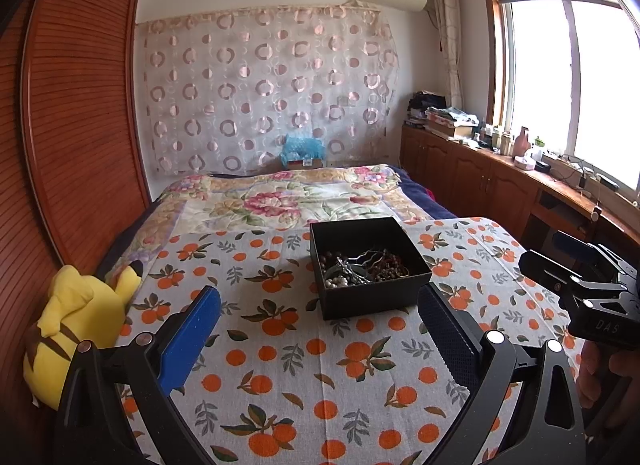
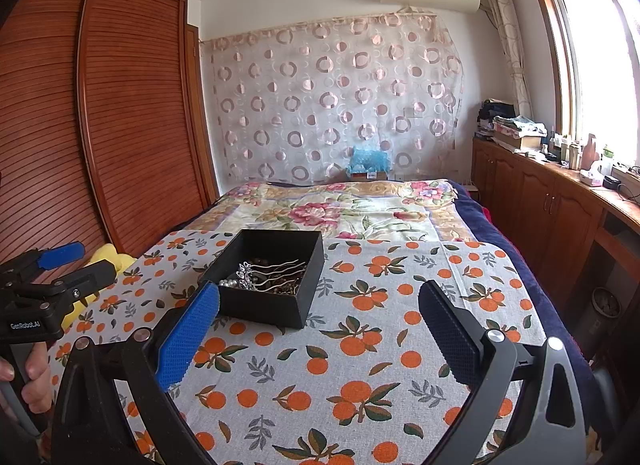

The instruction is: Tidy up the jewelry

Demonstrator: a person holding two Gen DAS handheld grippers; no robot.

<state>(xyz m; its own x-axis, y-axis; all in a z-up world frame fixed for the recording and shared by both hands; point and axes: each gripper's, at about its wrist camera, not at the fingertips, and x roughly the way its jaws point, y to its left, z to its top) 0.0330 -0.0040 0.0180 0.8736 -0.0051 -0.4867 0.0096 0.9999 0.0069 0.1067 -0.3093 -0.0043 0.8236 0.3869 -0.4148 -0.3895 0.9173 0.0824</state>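
A black open box (image 1: 368,297) sits on the orange-print cloth (image 1: 280,365), holding a tangle of jewelry (image 1: 360,267): pearl beads, dark beads and a silver hairpin. In the right wrist view the box (image 2: 264,305) lies ahead and left, with the jewelry (image 2: 264,275) inside. My left gripper (image 1: 320,325) is open and empty, just short of the box. My right gripper (image 2: 320,325) is open and empty, to the right of the box. Each gripper shows at the edge of the other's view: the right one (image 1: 592,289), the left one (image 2: 60,265).
A yellow plush toy (image 1: 80,325) lies at the cloth's left edge beside the wooden wardrobe (image 1: 72,125). A floral bedspread (image 1: 288,197) lies beyond the cloth. A cluttered wooden counter (image 1: 520,169) runs under the window on the right.
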